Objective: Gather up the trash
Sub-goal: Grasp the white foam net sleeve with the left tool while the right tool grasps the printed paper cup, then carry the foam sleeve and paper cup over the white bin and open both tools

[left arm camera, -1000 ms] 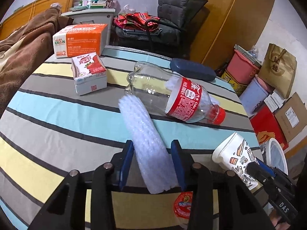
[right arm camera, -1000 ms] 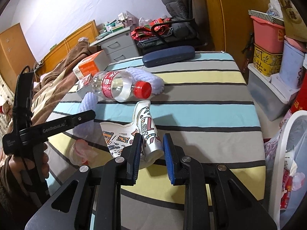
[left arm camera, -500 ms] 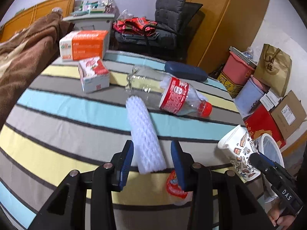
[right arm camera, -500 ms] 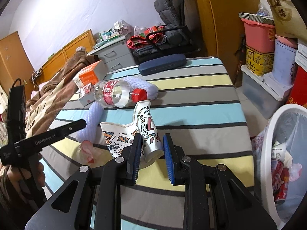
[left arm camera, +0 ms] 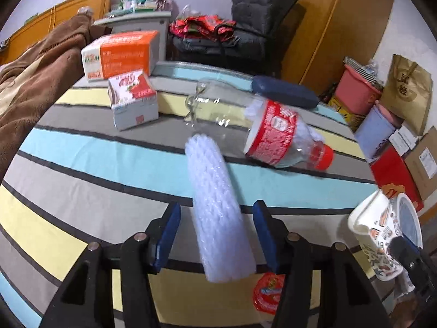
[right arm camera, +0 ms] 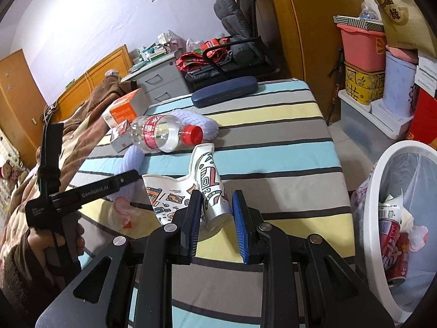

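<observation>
White foam sleeve (left arm camera: 218,207) runs from 6 to 12 o'clock between the left gripper (left arm camera: 215,235)'s opening, untouching pads. Right gripper (right arm camera: 215,213) clamps the crushed paper cup (right arm camera: 207,188), whose base is hidden.

White foam sleeve (left arm camera: 218,207) — crushed cup (right arm camera: 210,194)

Striped tablecloth (left arm camera: 82,164) in blue, yellow, grey; white foam sleeve (left arm camera: 218,218); red-labelled clear bottle (left arm camera: 245,131); orange box (left arm camera: 123,54); doodle-printed white cup (right arm camera: 210,188); navy case (right arm camera: 224,91).
</observation>
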Demonstrator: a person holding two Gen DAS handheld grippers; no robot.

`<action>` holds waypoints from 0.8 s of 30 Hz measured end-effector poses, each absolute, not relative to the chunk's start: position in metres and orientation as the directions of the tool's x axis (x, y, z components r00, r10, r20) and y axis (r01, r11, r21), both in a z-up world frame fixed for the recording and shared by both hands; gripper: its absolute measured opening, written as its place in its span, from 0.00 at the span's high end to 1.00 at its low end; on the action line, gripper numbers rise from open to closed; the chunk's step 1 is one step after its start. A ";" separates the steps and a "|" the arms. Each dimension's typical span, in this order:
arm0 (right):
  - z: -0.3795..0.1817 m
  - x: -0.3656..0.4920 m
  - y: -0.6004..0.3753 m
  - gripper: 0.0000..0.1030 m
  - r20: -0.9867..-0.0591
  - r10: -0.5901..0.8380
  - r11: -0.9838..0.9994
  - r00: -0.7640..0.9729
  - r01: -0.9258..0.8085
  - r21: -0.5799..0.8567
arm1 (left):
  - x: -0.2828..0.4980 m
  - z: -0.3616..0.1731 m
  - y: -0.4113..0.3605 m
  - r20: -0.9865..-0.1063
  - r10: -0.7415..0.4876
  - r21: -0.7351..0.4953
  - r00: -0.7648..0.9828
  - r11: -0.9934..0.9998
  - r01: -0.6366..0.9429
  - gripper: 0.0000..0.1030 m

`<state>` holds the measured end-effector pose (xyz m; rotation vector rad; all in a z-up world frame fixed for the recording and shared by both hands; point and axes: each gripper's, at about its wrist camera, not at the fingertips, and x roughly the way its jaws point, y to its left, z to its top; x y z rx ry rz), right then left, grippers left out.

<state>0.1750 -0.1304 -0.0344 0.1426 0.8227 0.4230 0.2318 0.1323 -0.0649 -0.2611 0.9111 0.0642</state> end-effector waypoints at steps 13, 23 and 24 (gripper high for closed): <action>-0.033 0.171 -0.136 0.77 -0.668 0.417 0.909 0.616 -0.297 0.293 | 0.216 -0.051 0.128 -0.758 -0.083 -0.200 0.647 0.973 -0.111 0.72; -0.017 0.152 -0.158 0.77 -0.631 0.399 0.916 0.665 -0.262 0.304 | 0.182 -0.014 0.101 -0.703 -0.124 -0.200 0.701 0.979 -0.028 0.72; -0.016 0.150 -0.161 0.77 -0.628 0.396 0.917 0.670 -0.257 0.304 | 0.179 -0.011 0.096 -0.700 -0.133 -0.202 0.702 0.979 -0.016 0.72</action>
